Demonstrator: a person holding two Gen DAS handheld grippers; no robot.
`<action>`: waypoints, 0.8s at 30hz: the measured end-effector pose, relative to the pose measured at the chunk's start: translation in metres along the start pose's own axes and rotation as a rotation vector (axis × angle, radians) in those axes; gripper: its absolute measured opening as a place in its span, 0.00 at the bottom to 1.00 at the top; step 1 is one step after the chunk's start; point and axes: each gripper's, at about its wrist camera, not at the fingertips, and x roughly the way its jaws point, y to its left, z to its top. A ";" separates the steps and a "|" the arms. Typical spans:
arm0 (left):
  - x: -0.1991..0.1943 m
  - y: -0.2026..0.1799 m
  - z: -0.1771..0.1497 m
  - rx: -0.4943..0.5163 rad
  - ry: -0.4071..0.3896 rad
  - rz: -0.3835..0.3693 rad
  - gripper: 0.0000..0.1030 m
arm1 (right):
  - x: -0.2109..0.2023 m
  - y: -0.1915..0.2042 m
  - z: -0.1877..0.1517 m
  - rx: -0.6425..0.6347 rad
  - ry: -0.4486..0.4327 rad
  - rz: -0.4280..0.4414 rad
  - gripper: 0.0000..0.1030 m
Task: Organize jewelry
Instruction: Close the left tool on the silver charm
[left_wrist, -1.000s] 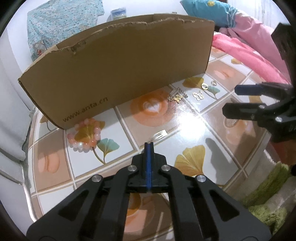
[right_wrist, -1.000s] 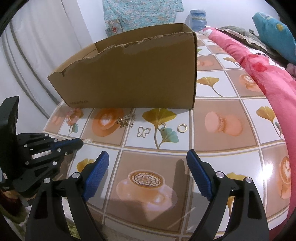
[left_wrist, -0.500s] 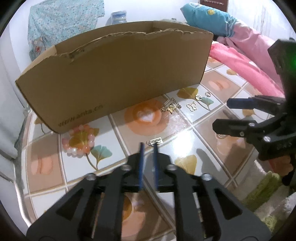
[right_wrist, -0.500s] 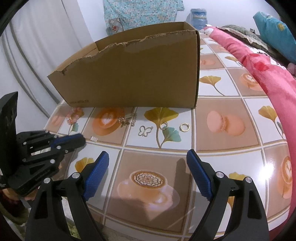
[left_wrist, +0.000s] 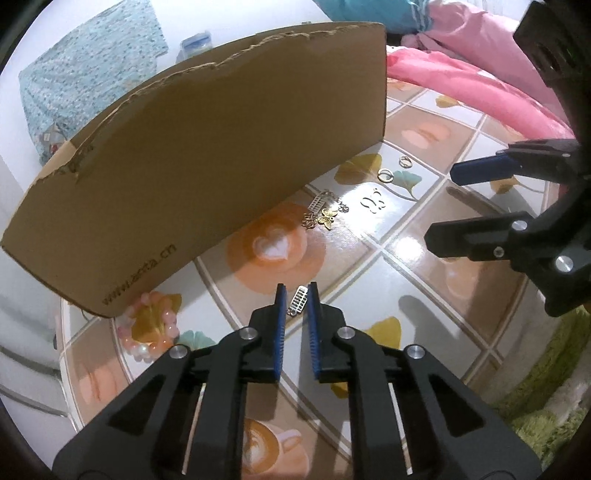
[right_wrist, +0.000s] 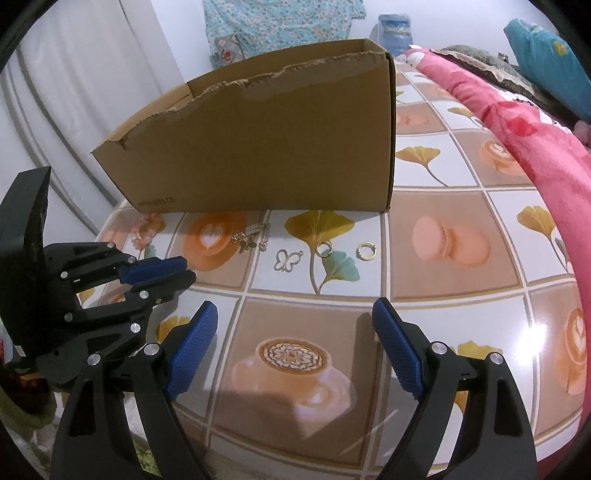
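A small silver ladder-shaped charm (left_wrist: 298, 301) lies on the patterned table (left_wrist: 388, 258), between the blue fingertips of my left gripper (left_wrist: 296, 290). Its jaws are closing and stand a narrow gap apart, and the pads do not press the charm. Farther back lie a gold butterfly charm (left_wrist: 328, 218) in a small cluster, a silver butterfly outline (right_wrist: 288, 260) and two gold rings (right_wrist: 325, 249) (right_wrist: 366, 251). A pink bead bracelet (left_wrist: 147, 332) sits by the cardboard box (right_wrist: 280, 140). My right gripper (right_wrist: 295, 317) hangs wide open over the table's near part, holding nothing.
The open-topped cardboard box (left_wrist: 207, 158) with a torn rim stands behind the jewelry. A pink blanket (right_wrist: 535, 129) borders the table on the right. The table edge and a green rug (left_wrist: 546, 387) lie close to the grippers.
My left gripper went from shut to slightly apart, rolled, and shifted toward the silver charm, which now sits between its tips. The right gripper stayed still and open.
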 end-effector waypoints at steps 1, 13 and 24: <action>0.000 -0.001 0.000 0.001 0.001 0.001 0.07 | 0.000 0.000 0.000 -0.001 0.001 0.000 0.81; -0.006 0.003 -0.003 -0.051 -0.040 0.005 0.04 | 0.000 0.000 0.002 -0.003 -0.008 -0.003 0.81; -0.018 0.014 -0.006 -0.122 -0.083 0.022 0.04 | -0.008 0.008 0.006 -0.031 -0.040 -0.005 0.79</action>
